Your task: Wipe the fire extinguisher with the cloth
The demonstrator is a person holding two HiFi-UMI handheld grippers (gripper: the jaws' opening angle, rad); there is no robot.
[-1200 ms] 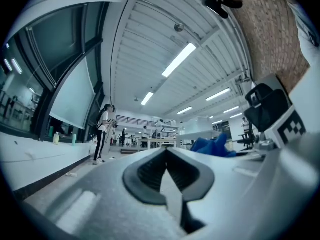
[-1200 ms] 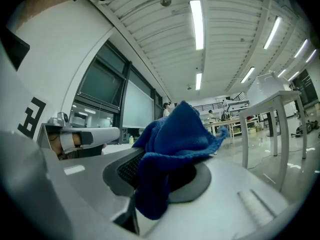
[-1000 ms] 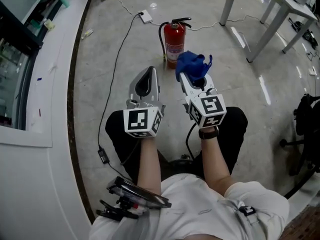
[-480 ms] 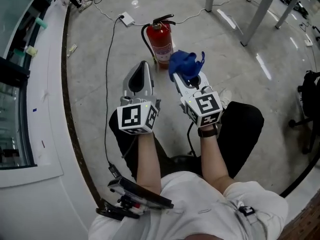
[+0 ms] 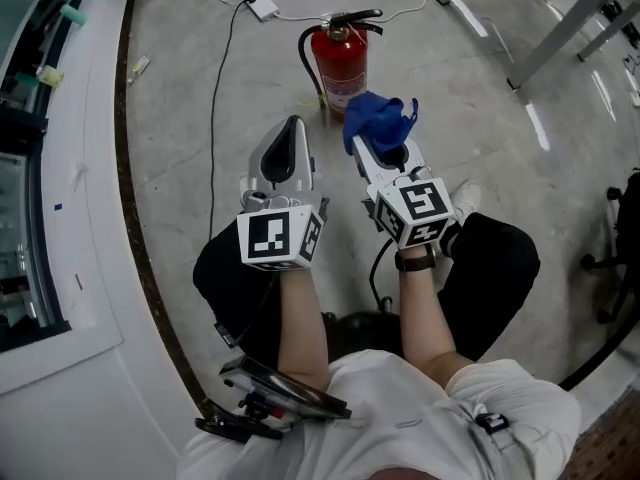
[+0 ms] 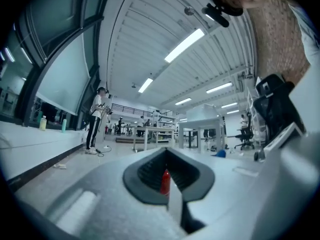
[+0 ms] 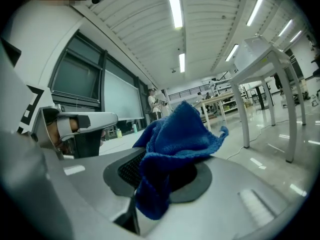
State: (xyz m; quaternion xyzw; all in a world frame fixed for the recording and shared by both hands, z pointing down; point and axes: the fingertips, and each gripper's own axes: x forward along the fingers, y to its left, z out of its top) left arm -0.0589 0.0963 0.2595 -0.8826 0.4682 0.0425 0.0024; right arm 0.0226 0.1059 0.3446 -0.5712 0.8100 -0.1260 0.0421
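A red fire extinguisher with a black hose and handle stands upright on the grey floor, ahead of both grippers. My right gripper is shut on a crumpled blue cloth, held just in front of the extinguisher's base and to its right. In the right gripper view the blue cloth bulges out of the closed jaws. My left gripper is shut and holds nothing, level with the right one and left of the extinguisher. A sliver of the red extinguisher shows through the left gripper's jaws.
A white power strip and cables lie on the floor behind the extinguisher. Grey table legs stand at the upper right. A curved white ledge runs down the left. A black office chair is at the right edge.
Both grippers stay side by side while the view shifts. The extinguisher now appears closer to the cloth in the right gripper than one second ago.
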